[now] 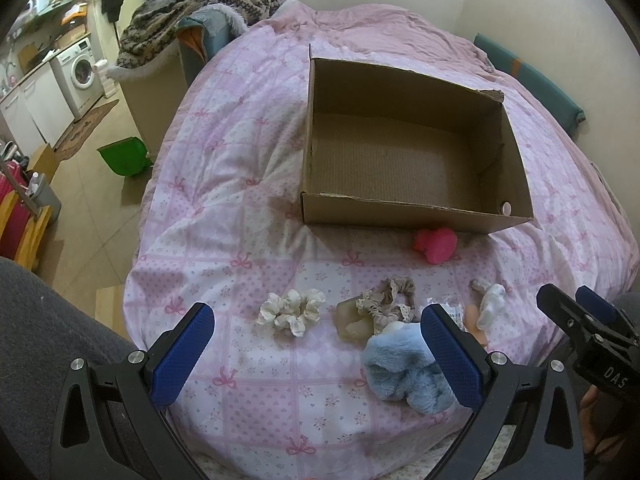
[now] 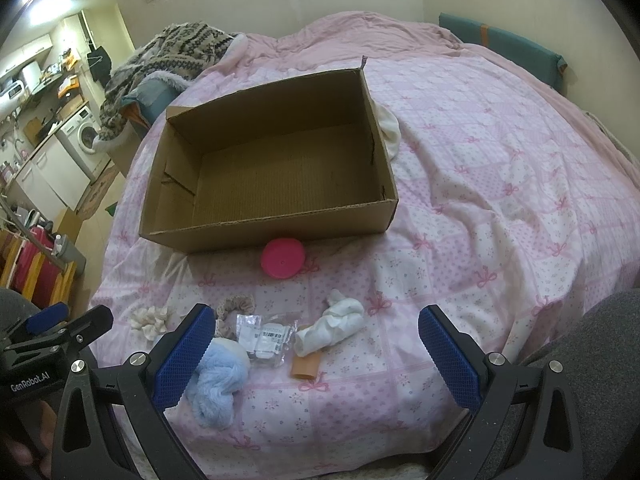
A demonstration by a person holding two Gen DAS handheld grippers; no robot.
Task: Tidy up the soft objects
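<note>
An open cardboard box lies on the pink bed, holding no soft objects. In front of it lie a pink squishy toy, a cream scrunchie, a beige scrunchie, a fluffy blue piece, a white sock, a clear packet and a tan piece. My left gripper is open above the cream scrunchie. My right gripper is open above the sock and packet.
A patterned blanket is heaped at the bed's far left. A teal cushion lies along the right wall. A green bin, a washing machine and red and yellow items stand on the floor to the left.
</note>
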